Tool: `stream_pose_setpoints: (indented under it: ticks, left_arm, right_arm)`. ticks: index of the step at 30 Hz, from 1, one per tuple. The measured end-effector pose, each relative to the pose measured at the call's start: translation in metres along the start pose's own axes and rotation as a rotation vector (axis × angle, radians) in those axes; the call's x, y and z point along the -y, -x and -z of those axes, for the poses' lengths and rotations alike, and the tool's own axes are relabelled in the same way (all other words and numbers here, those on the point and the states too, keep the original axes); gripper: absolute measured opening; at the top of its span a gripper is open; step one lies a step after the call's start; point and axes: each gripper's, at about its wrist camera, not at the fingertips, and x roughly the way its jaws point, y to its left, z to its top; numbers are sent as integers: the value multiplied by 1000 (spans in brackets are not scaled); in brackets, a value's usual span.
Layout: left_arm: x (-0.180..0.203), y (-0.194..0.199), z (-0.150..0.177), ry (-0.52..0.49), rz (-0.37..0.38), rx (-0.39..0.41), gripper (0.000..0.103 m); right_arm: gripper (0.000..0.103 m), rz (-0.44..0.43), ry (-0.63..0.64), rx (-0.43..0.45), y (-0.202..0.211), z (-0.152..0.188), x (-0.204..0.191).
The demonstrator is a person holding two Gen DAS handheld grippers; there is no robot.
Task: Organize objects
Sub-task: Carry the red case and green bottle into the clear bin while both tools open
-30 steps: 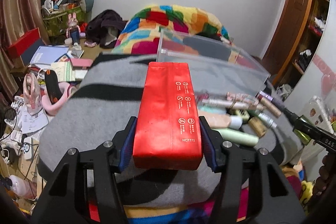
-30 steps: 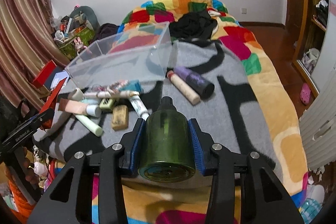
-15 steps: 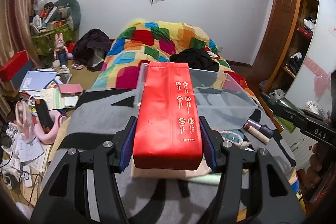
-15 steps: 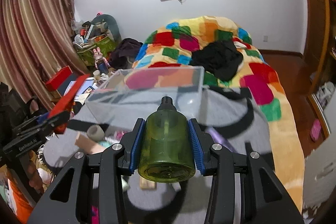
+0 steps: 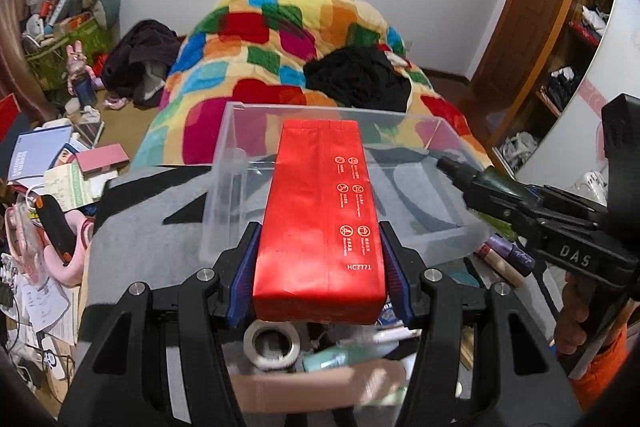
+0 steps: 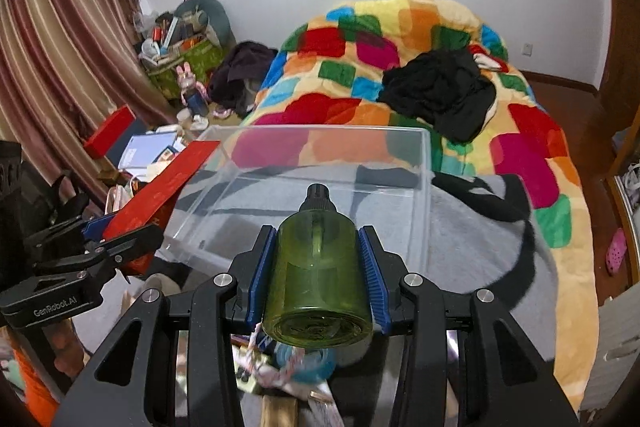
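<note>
Left gripper (image 5: 320, 267) clamps flat red foil pouch (image 5: 320, 219), right gripper (image 6: 316, 267) clamps green translucent bottle (image 6: 316, 267) — both converging over clear plastic bin (image 6: 426, 187); collision risk.

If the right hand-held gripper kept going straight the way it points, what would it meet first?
Probably the clear plastic bin: the green bottle held in the right hand-held gripper points its cap at the bin's open interior. Depth is unclear.
</note>
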Motion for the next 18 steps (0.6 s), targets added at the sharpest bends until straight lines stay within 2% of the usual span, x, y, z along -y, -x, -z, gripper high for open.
stream_pose_setpoints:
  ticks: [9, 13, 18]
  left_arm:
    - [5, -21, -25, -27, -17, -51, 56]
    - [6, -34, -27, -41, -33, -78, 56]
    - [6, -48, -24, -39, -11, -133, 56]
  right_arm:
    - [38, -12, 32, -68, -36, -18, -7]
    - [38, 0, 51, -98, -50, -19, -9]
    - [38, 12, 64, -130, -60, -15, -10]
